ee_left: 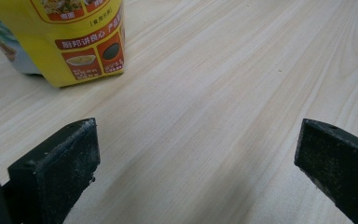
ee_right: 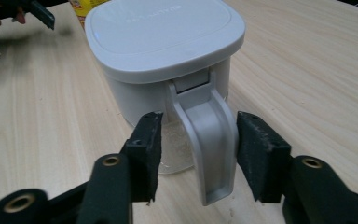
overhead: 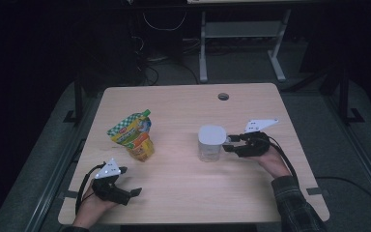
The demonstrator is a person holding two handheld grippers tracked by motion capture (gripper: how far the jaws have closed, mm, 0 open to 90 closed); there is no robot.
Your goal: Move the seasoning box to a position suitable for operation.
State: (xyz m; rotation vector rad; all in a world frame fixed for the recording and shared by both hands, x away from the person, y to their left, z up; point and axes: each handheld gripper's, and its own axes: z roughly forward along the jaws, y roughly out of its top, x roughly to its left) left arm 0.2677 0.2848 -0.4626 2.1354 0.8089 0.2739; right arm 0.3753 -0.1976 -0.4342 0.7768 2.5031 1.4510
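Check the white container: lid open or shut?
Shut. The lid sits flat and flush on the container, no gap at the hinge above the handle.

The high view is dim: the room around the bench (overhead: 183, 188) is nearly black, the wooden top evenly lit from above, with soft, faint shadows. Both gripper views are brighter. The white jug (ee_right: 168, 60) has mild glare on its lid; the nearest claw parts look slightly blurred.

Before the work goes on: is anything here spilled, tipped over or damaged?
Nothing stands out. The white-lidded container stands upright with its lid shut, and the yellow pouch also stands upright. No spill shows on the table.
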